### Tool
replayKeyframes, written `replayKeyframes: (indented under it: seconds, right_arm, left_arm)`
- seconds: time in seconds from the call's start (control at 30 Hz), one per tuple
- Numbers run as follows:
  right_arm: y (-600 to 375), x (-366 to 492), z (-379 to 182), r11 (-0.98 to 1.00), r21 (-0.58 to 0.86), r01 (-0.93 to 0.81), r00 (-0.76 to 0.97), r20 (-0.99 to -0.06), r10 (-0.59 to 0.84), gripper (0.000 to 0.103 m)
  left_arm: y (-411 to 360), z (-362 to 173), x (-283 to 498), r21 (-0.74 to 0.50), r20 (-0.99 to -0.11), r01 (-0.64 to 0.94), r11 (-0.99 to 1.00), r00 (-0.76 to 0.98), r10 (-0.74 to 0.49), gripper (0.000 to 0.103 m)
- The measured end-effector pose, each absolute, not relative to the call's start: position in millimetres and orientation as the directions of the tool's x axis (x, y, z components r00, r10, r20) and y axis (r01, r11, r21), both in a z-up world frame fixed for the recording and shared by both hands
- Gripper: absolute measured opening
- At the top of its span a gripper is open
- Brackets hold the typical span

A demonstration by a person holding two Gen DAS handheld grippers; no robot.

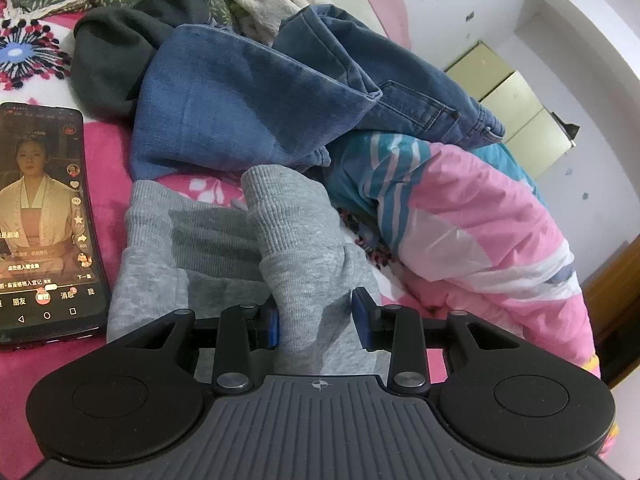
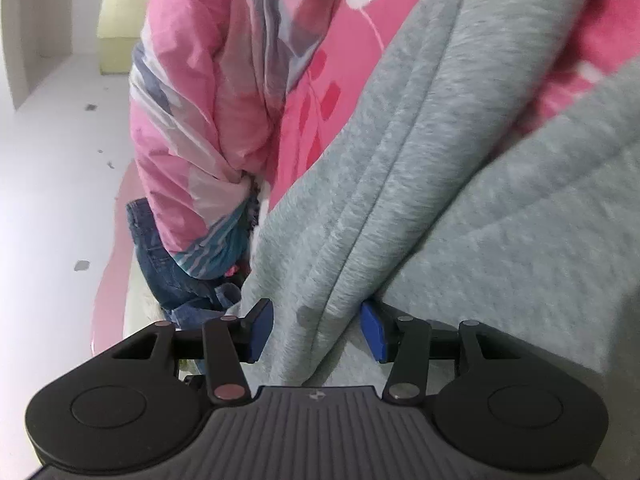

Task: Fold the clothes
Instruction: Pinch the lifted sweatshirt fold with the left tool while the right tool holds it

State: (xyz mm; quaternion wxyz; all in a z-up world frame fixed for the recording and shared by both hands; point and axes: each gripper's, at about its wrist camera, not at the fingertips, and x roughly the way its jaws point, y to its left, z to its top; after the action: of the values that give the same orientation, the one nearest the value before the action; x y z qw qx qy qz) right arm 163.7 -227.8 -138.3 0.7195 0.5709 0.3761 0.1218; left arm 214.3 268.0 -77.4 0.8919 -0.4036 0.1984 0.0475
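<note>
- We see the right gripper [image 2: 316,330] with a thick bunch of the grey sweatshirt [image 2: 460,184] between its blue pads [image 2: 262,330], the jaws partly apart around the fabric.
- Ridged seams run up and away from the gripper.
- Left of the grey cloth we have a pink quilted jacket [image 2: 192,112], with blue jeans [image 2: 168,280] below it.
- Behind lies a pink flowered bed cover [image 2: 340,80].
- A white wall [image 2: 52,160] fills the left.

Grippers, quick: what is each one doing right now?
Left gripper: shut on the soft grey knit garment.
Right gripper: shut on a bunched fold of the same grey garment.
</note>
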Motion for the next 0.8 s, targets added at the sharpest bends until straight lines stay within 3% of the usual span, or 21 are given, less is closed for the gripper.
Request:
replayKeyframes:
  seconds: [0.2,0.37,0.5,0.57,0.63,0.8]
  right_arm:
    - [-217.4,174.8,-101.7,0.510,0.837,0.198,0.641,-0.504,0.578,0.052]
    - [-214.7,197.6,-116.1,0.508,0.782,0.362,0.580,-0.615,0.533,0.052]
    - [-206.2,216.9,-119.4,0.569,0.724,0.391,0.513,-0.684,0.519,0.050]
    - [-203.7,216.7,-114.5,0.612,0.695,0.378,0.494,-0.710,0.501,0.036]
    - [-207.2,206.2,-118.1,0.618,0.690,0.377,0.501,-0.713,0.491,0.014]
    - [-212.1,165.0,-121.1,0.562,0.749,0.352,0.565,-0.648,0.511,0.012]
  left_arm:
    - [270.6,-78.9,215.1,-0.698,-0.402,-0.255,0.669,0.913,-0.072,0.028]
    - [275.1,-81.4,214.7,-0.709,-0.406,-0.263,0.654,0.911,-0.074,0.027]
    - [278.7,-83.4,214.3,-0.717,-0.409,-0.269,0.643,0.909,-0.076,0.027]
    - [280.5,-84.4,214.1,-0.721,-0.411,-0.272,0.637,0.908,-0.077,0.027]
    - [280.5,-84.2,214.1,-0.721,-0.410,-0.271,0.638,0.909,-0.078,0.027]
    - [279.2,-83.9,214.1,-0.717,-0.410,-0.264,0.645,0.908,-0.084,0.027]
